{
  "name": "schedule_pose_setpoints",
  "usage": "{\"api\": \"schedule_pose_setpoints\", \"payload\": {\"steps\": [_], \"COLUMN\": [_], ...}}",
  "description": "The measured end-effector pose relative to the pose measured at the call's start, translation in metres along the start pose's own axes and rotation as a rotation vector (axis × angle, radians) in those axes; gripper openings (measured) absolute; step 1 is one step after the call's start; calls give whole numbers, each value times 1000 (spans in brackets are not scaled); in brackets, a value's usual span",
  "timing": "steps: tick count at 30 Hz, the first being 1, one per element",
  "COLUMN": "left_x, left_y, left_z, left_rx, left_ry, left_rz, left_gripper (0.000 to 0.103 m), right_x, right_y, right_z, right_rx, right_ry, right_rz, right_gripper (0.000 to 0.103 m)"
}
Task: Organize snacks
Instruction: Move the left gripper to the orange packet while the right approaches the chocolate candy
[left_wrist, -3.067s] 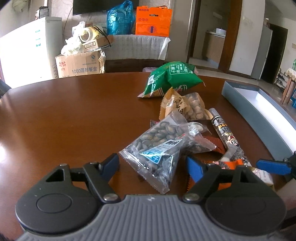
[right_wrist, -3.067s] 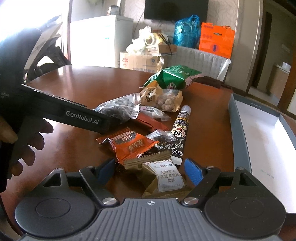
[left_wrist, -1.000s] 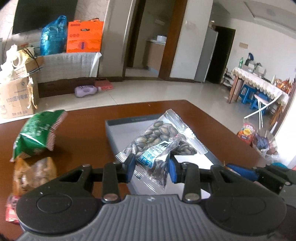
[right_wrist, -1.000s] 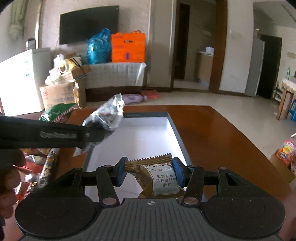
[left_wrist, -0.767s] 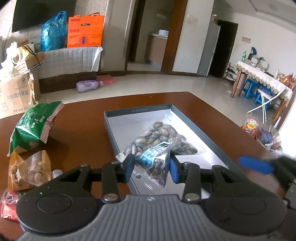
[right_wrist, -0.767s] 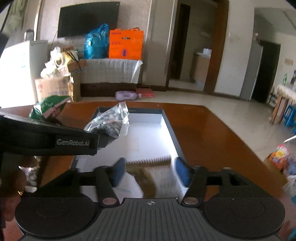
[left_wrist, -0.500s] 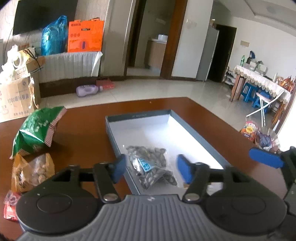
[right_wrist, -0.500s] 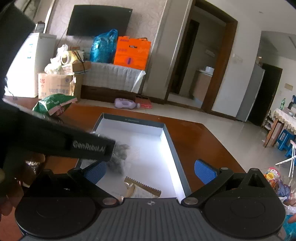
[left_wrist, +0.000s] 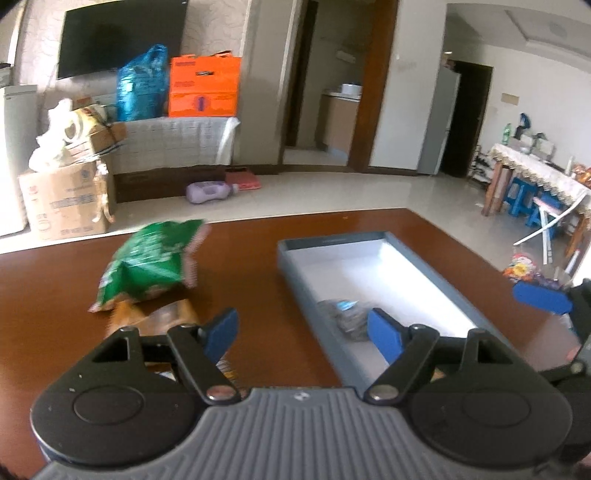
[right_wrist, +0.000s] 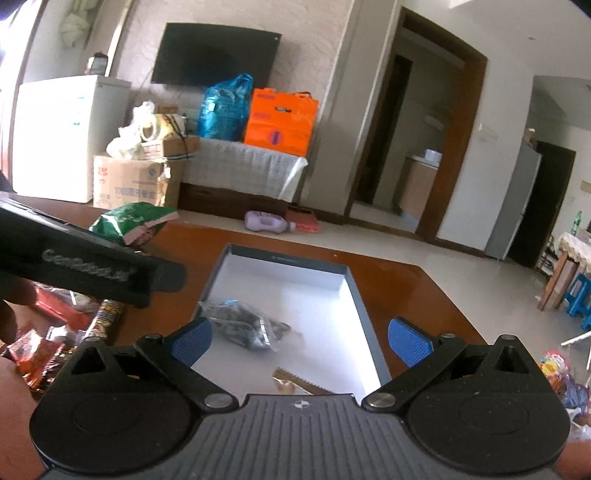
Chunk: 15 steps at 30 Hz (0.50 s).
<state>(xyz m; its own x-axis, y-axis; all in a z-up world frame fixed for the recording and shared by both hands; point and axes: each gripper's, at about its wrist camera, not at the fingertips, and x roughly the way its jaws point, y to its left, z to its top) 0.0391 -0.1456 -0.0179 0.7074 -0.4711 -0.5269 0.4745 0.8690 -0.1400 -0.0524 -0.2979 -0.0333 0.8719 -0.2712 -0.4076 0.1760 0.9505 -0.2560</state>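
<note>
Two packets now in the grey tray (right_wrist: 364, 317), released within the last second: seed packet (right_wrist: 245, 326) flat on the white floor near the left wall, tan sesame packet (right_wrist: 299, 382) at the near end, mostly hidden behind the right gripper body. Both deposits complete; tray count raised from zero to two.

Left gripper (left_wrist: 304, 334): jaws spread wide, empty, hovering above the counter (left_wrist: 55, 295) and the tray's left wall, touching nothing. Seed packet (left_wrist: 345, 317) visible past the right pad. View motion-blurred, so heading toward the remaining pile probable, not certain.

Right gripper (right_wrist: 299, 338): jaws fully spread, empty, held above the tray's near end, clear of both packets.

Remaining on the counter: green bag (left_wrist: 147, 264), nut packet (left_wrist: 155, 317), orange wrappers (right_wrist: 35, 354) left of the tray. Next step by judgement: return for another pair.
</note>
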Motion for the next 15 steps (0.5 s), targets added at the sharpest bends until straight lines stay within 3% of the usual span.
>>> {"api": "schedule_pose_setpoints", "payload": {"steps": [7,15], "left_x": [-28,-45], "left_y": [58,114], "left_z": [-14,-36], "left_rx": [-27,-34], "left_ry": [-12,-4], "left_rz": [103,201], "left_gripper": [82,82], "right_x": [-14,-25], "right_y": [20,60], "right_z": [10,15], "right_rx": [-19,-78], "right_ry": [-45,-59], "right_rz": [71,216], "right_gripper": [103,103]}}
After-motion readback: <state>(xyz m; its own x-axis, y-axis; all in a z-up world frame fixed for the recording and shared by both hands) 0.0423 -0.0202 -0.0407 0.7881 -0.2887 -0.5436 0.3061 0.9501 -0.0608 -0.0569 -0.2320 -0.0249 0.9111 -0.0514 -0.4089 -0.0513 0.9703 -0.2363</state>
